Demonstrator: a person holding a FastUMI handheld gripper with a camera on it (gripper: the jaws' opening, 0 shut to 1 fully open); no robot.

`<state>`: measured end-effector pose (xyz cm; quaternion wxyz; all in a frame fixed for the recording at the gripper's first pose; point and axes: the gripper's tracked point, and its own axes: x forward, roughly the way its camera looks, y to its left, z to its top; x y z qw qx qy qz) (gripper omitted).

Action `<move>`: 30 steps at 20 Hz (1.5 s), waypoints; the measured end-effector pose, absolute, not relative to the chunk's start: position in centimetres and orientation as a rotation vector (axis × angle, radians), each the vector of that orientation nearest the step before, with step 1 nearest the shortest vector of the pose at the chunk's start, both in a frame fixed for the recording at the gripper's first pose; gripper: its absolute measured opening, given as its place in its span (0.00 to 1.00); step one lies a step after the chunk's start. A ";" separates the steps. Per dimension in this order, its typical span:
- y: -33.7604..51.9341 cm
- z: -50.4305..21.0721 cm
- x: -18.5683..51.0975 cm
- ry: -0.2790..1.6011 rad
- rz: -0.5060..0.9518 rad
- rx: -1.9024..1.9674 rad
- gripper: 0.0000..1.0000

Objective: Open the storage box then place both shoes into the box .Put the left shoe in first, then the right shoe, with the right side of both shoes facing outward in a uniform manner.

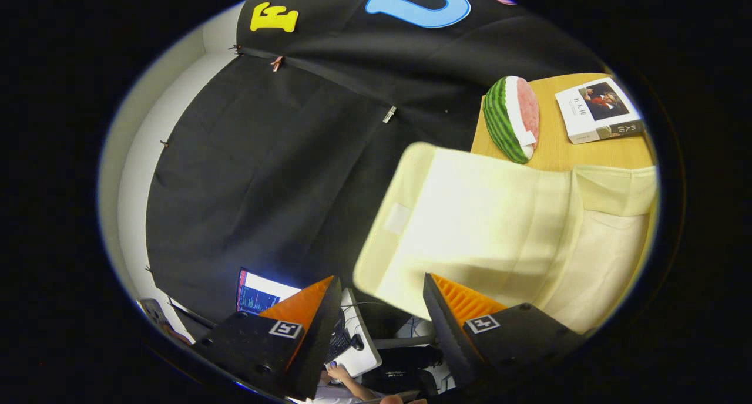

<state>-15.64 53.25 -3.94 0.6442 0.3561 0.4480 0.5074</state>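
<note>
A cream fabric storage box [611, 257] sits on the wooden table [552, 151], just ahead of my right finger. Its wide lid flap [470, 216] is lifted and swung away from the box opening, with a small pale fastening patch [398, 218] near its free edge. The flap's free corner hangs just ahead of the gap between my fingers. My gripper [381, 278] is open, its fingers wide apart and neither pressing on the flap. The pale inside of the box shows beyond the right fingertip [435, 286].
Behind the box on the table lie a watermelon-slice toy [514, 119] and a book [599, 110]. Off the table's edge, below my fingers, a lit laptop screen [258, 295] stands on a white desk [364, 357], with a person's hand [341, 373] at it.
</note>
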 end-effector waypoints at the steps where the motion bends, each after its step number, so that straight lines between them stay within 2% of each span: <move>1: 52.8 -4.0 -15.1 1.000 1.136 0.812 0.91; 2: 52.3 -4.0 -14.8 0.980 1.119 0.818 0.96; 7: 45.4 -3.8 -13.4 0.834 1.008 0.705 0.96; 11: 35.4 -7.8 -11.8 0.727 0.815 0.419 0.96; 16: 23.4 -14.0 -11.9 0.754 0.629 0.244 0.96; 20: 16.8 -20.2 -13.0 0.837 0.560 0.151 0.96; 22: 14.1 -23.4 -12.6 0.867 0.524 0.097 0.93; 26: 12.2 -28.8 -12.4 0.941 0.523 0.044 0.77; 30: 12.1 -32.9 -11.4 0.995 0.504 0.031 0.69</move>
